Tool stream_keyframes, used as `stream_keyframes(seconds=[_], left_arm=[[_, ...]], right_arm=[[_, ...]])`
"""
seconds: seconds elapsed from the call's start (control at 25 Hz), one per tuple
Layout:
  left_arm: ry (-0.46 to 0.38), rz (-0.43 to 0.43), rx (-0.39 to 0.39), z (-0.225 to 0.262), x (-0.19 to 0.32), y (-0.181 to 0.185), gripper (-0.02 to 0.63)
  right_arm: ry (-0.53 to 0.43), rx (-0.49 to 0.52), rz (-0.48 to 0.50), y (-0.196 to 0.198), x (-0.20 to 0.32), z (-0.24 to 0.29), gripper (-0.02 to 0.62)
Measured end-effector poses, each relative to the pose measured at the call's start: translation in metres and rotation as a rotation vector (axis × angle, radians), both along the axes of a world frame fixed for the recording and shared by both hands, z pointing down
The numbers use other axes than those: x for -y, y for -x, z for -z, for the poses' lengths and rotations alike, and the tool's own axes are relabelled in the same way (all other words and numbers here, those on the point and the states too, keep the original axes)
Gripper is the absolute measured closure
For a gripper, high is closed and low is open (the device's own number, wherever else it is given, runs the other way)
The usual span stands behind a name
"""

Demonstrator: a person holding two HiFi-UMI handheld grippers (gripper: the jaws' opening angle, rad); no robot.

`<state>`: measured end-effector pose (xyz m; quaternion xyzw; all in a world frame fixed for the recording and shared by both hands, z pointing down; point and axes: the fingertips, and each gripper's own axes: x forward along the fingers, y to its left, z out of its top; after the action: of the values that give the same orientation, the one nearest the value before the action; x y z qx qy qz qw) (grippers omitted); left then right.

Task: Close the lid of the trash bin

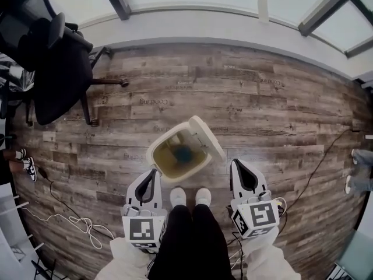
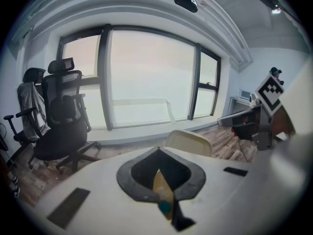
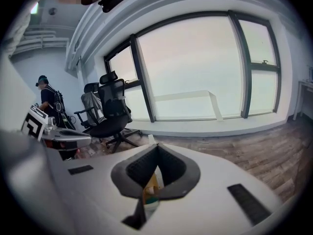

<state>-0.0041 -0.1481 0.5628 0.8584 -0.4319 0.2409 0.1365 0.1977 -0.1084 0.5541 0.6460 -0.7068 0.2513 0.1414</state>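
Not yet begun, judging by the trash bin (image 1: 172,177) standing on the wood floor (image 1: 245,104) just ahead of the shoes (image 1: 189,196), lid (image 1: 207,136) tipped up and back, inside open to view. Nothing held on either side: left gripper (image 1: 155,171) and right gripper (image 1: 234,163) each pressed together at the tips, flanking the bin, near it but apart. Left to do, by the look of it: reaching the raised lid and swinging it down onto the rim.
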Motion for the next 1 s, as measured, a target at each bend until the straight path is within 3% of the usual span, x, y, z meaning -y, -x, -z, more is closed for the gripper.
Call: stream_keyframes(seconds=[0.28,0.48,0.72,1.0], left_arm=[[-0.001,-0.018,0.001,-0.033,-0.002,-0.001,0.601],[0.023,-0.013,0.009,-0.047,0.001,0.003,0.601],[0.024,0.004,0.011,-0.060,-0.001,0.014,0.601],[0.030,0.020,0.012,-0.064,-0.002,0.026,0.601]], right_arm=[[0.002,-0.004,0.030,-0.020,0.028,-0.049,0.572],[0.034,0.053,0.058,-0.024,0.042,-0.073,0.572],[0.053,0.061,0.151,-0.012,0.054,-0.083,0.572],[0.062,0.077,0.151,-0.006,0.051,-0.087,0.572]])
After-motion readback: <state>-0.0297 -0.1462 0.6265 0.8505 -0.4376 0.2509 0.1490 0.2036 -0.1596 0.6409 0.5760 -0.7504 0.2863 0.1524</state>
